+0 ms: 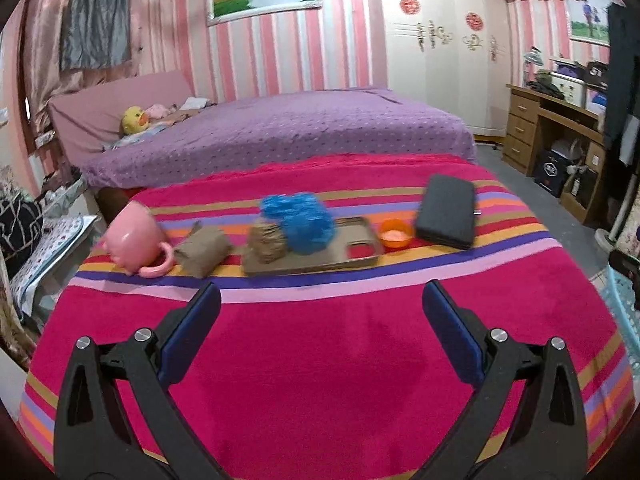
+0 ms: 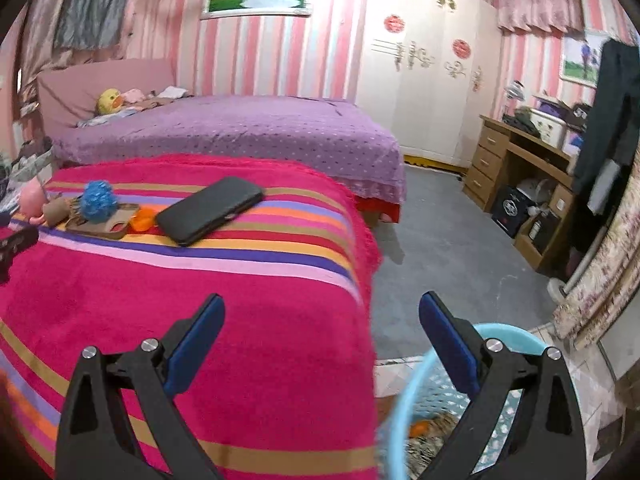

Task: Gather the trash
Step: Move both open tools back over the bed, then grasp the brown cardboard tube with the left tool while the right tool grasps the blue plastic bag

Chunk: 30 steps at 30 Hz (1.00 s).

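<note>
Left gripper (image 1: 322, 300) and right gripper (image 2: 322, 312), fingers apart and empty, hover above the striped blanket (image 1: 320, 360); crumpled brown paper (image 1: 202, 250) awaits beside the tray (image 1: 316, 264), blue basket (image 2: 404, 392) beyond blanket's edge for drop-off.

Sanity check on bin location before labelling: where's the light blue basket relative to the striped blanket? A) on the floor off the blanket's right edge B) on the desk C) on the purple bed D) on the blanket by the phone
A: the right wrist view shows the light blue basket on the floor, below the right edge of the striped blanket, under the open right gripper.
</note>
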### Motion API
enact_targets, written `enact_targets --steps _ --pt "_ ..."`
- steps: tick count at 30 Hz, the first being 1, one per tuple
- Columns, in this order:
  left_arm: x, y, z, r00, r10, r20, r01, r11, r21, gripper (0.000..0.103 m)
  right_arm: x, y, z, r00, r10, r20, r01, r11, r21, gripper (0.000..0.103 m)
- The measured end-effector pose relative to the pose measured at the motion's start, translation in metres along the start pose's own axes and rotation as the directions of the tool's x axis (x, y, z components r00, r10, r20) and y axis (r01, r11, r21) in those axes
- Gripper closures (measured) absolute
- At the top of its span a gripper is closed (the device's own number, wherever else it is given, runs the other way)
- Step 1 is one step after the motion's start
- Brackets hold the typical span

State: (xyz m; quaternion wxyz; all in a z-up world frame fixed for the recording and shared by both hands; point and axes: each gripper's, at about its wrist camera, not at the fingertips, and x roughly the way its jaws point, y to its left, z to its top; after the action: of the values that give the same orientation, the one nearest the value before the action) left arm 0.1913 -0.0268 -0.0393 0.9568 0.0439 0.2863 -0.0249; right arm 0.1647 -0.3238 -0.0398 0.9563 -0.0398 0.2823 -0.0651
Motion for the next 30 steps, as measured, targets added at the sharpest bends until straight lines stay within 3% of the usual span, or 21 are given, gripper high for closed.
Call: enact_targets --steps 4,9,17,23,30 --pt "0.023 0.038 -0.001 0.998 0.021 -0.064 -0.025 0.998 -0.061 0.006 0.008 0.033 0.005 1.000 0.020 -0.003 -0.020 0.999 -0.041 0.008" --pt "0.040 0.077 0.002 0.993 0.076 -0.090 -0.084 0.992 -0.095 0.006 0.024 0.065 0.013 0.997 0.070 -0.039 -0.071 0.997 -0.037 0.008" --pt "0.075 0.132 0.016 0.988 0.081 -0.129 -0.095 0.990 -0.107 0.006 0.045 0.104 0.038 0.996 0.089 -0.026 -0.091 0.992 -0.086 0.008" --pt "0.105 0.143 0.019 0.982 0.070 -0.176 -0.087 0.992 -0.095 0.007 0.068 0.129 0.054 0.991 0.128 -0.034 -0.131 0.986 -0.100 0.008" --pt "0.125 0.134 0.030 0.983 0.033 -0.180 -0.044 0.997 -0.058 0.022 0.087 0.156 0.065 0.984 0.167 -0.054 -0.172 0.977 -0.122 0.008"
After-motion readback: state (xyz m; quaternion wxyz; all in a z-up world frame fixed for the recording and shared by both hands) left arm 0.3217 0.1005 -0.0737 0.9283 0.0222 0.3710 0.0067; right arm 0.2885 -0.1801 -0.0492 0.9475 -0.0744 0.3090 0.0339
